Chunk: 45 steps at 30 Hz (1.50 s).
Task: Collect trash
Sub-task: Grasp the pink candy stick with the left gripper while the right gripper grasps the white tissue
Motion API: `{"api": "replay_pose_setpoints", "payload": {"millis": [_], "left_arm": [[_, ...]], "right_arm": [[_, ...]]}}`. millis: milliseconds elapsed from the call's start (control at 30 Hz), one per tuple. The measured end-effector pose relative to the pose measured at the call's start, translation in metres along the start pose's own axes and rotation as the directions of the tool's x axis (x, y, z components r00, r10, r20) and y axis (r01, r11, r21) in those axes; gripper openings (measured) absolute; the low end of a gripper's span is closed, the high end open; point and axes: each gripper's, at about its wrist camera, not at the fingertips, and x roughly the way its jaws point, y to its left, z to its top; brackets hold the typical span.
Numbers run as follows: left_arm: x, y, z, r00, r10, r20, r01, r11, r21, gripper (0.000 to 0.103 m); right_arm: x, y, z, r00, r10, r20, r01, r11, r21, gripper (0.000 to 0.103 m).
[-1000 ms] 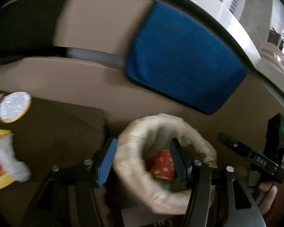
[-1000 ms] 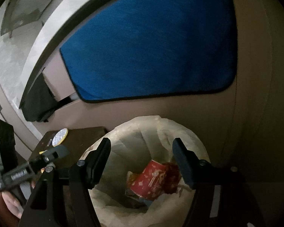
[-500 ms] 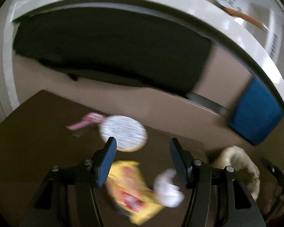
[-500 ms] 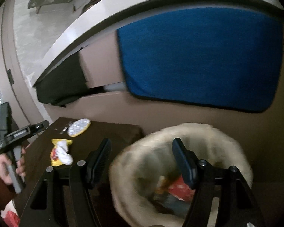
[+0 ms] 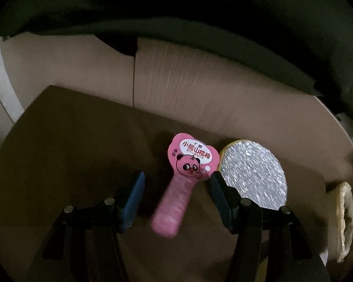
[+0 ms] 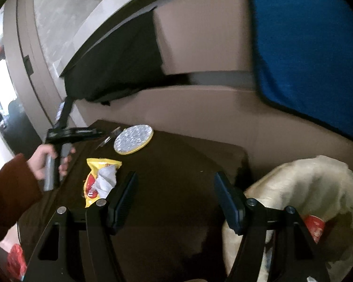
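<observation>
On the dark counter (image 5: 66, 141), the left tongs (image 5: 176, 192) gape wide around a pink panda wrapper (image 5: 183, 181), with a foil lid (image 5: 254, 176) touching its right; right tongs (image 6: 176, 197), likewise released, hover left of the lined bin (image 6: 317, 188).

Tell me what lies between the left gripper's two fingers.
In the left wrist view, the pink wrapper lies on the dark table between the open left gripper fingers, untouched.

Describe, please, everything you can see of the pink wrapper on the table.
The pink wrapper lies flat on the dark brown table, paddle-shaped: a heart-like head printed with a cartoon panda and Chinese text, then a long crinkled plastic tail. It sits between the open jaws of the left gripper, untouched, its head beside the round foil lid.
</observation>
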Motion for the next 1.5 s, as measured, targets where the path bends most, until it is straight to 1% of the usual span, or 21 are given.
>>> {"api": "replay_pose_setpoints", "payload": {"millis": [33,67,100,133,167,200,267,367,500,633,700,833,933,967,1000,1033,1067,1100,1200,1367,1500], "left_arm": [[0.000,0.000,0.001,1.000,0.002,0.012,-0.002,1.000,0.003,0.058],[0.001,-0.001,0.002,1.000,-0.002,0.013,0.002,1.000,0.003,0.054],[0.001,-0.001,0.002,1.000,-0.016,0.009,0.016,1.000,-0.002,0.043],[0.001,-0.001,0.001,1.000,-0.028,0.007,0.028,1.000,-0.013,0.037],[0.000,0.000,-0.001,0.999,-0.033,0.006,0.033,0.999,-0.027,0.025],[-0.003,0.001,-0.005,1.000,-0.030,0.010,0.030,0.999,-0.038,0.021],[-0.016,0.000,-0.017,0.999,-0.010,0.035,0.012,0.999,-0.041,0.019],[-0.036,-0.003,-0.038,0.999,0.006,0.041,-0.005,1.000,-0.018,0.018],[-0.079,-0.001,-0.078,0.998,-0.040,0.041,0.041,0.999,-0.027,0.017],[-0.119,0.005,-0.112,0.996,-0.068,0.051,0.070,0.997,-0.040,0.017],[-0.136,0.008,-0.132,0.995,-0.099,0.027,0.100,0.993,-0.060,0.017],[-0.143,0.001,-0.163,0.993,-0.117,-0.019,0.115,0.990,-0.078,0.017],[-0.156,0.003,-0.188,0.991,-0.126,-0.034,0.123,0.989,-0.087,0.018],[-0.158,0.004,-0.194,0.991,-0.129,-0.029,0.126,0.988,-0.087,0.020],[-0.161,0.004,-0.198,0.991,-0.130,-0.019,0.128,0.988,-0.082,0.022],[-0.164,0.004,-0.201,0.992,-0.127,-0.012,0.126,0.989,-0.075,0.024],[-0.166,0.003,-0.202,0.993,-0.118,-0.005,0.118,0.991,-0.065,0.031],[-0.166,0.003,-0.202,0.994,-0.106,0.004,0.106,0.993,-0.058,0.036],[-0.165,0.001,-0.200,0.998,-0.062,0.031,0.064,0.997,-0.042,0.041],[-0.151,0.005,-0.191,0.999,0.033,0.035,-0.031,0.998,-0.061,0.042],[-0.147,0.007,-0.187,0.999,0.040,0.030,-0.037,0.995,-0.096,0.042]], "right_arm": [[0.005,0.002,0.000,1.000,-0.007,-0.009,0.007,1.000,-0.009,0.064],[0.009,0.004,0.000,1.000,-0.014,-0.019,0.013,1.000,-0.018,0.064],[0.014,0.006,0.001,0.999,-0.020,-0.030,0.019,0.999,-0.026,0.064],[0.018,0.007,0.001,0.999,-0.023,-0.039,0.021,0.999,-0.030,0.064],[0.023,0.008,0.002,0.998,-0.023,-0.050,0.022,0.999,-0.033,0.064],[0.025,0.008,0.002,0.998,-0.022,-0.055,0.020,0.999,-0.033,0.064],[0.031,0.012,0.003,0.998,-0.012,-0.065,0.010,1.000,-0.029,0.064],[0.039,0.022,0.004,0.997,0.019,-0.075,-0.021,0.999,-0.029,0.064],[0.048,0.045,-0.001,0.992,0.077,-0.097,-0.083,0.995,-0.063,0.064],[0.054,0.072,-0.007,0.986,0.115,-0.123,-0.131,0.982,-0.134,0.064],[0.060,0.083,-0.010,0.982,0.118,-0.145,-0.141,0.977,-0.163,0.064],[0.079,0.097,-0.017,0.978,0.089,-0.190,-0.129,0.969,-0.209,0.064],[0.092,0.102,-0.019,0.974,0.078,-0.211,-0.124,0.969,-0.214,0.058],[0.094,0.102,-0.020,0.973,0.079,-0.216,-0.126,0.969,-0.213,0.053],[0.095,0.102,-0.021,0.971,0.089,-0.224,-0.136,0.970,-0.204,0.044],[0.095,0.102,-0.022,0.968,0.105,-0.229,-0.151,0.969,-0.194,0.038],[0.095,0.101,-0.022,0.966,0.118,-0.231,-0.163,0.969,-0.185,0.026],[0.092,0.101,-0.023,0.965,0.125,-0.231,-0.168,0.969,-0.180,0.019],[0.078,0.102,-0.024,0.967,0.131,-0.217,-0.174,0.966,-0.193,0.012],[0.049,0.104,-0.032,0.976,0.101,-0.191,-0.146,0.960,-0.239,0.012],[0.040,0.100,-0.039,0.976,0.101,-0.194,-0.146,0.961,-0.234,0.012]]}}
